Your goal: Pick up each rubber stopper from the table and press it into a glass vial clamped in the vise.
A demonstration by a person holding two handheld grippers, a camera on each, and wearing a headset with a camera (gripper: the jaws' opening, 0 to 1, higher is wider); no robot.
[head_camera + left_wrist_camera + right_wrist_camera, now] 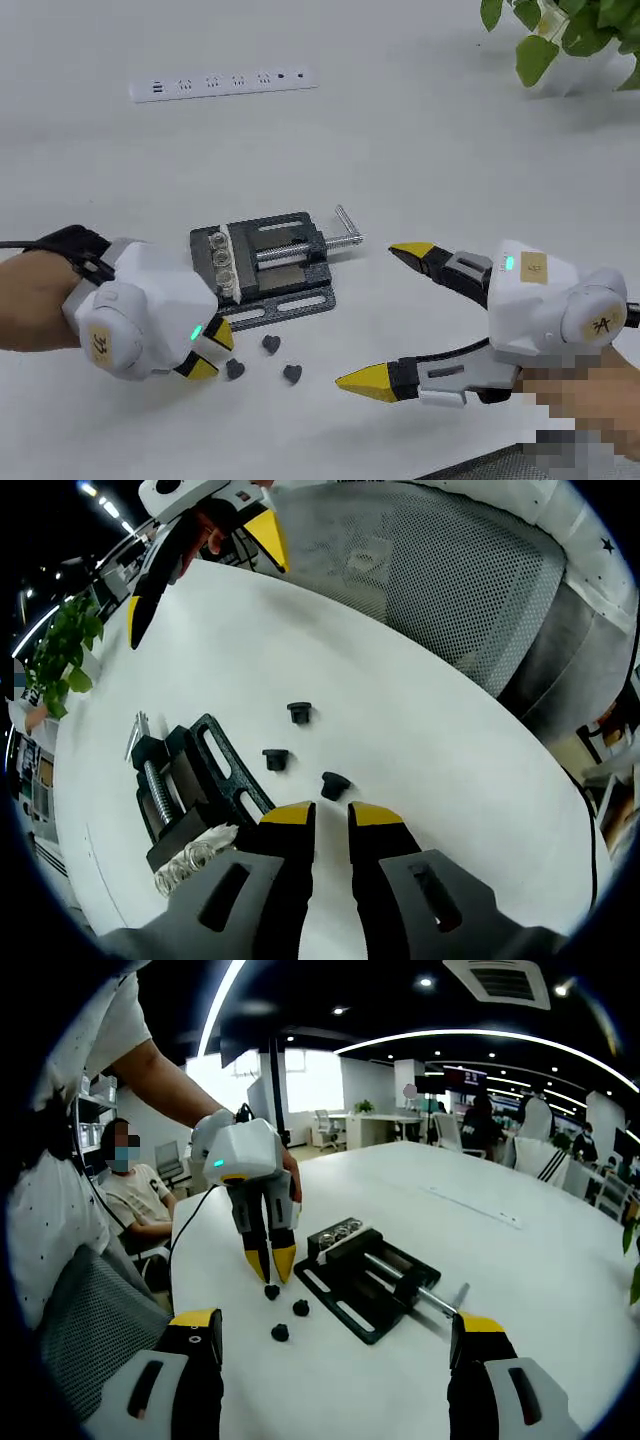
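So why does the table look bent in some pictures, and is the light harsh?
Left gripper view: fisheye lens bows the white table; right gripper view: same bowing, bright ceiling light strips; head view: straight, soft shadows around the black metal vise.

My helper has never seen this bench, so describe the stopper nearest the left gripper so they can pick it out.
Start at the black vise in the middle of the white table; three small dark stoppers lie just in front of it. The wanted stopper is the leftmost, right by the left gripper's yellow-tipped jaws, unlike the middle stopper and right stopper.
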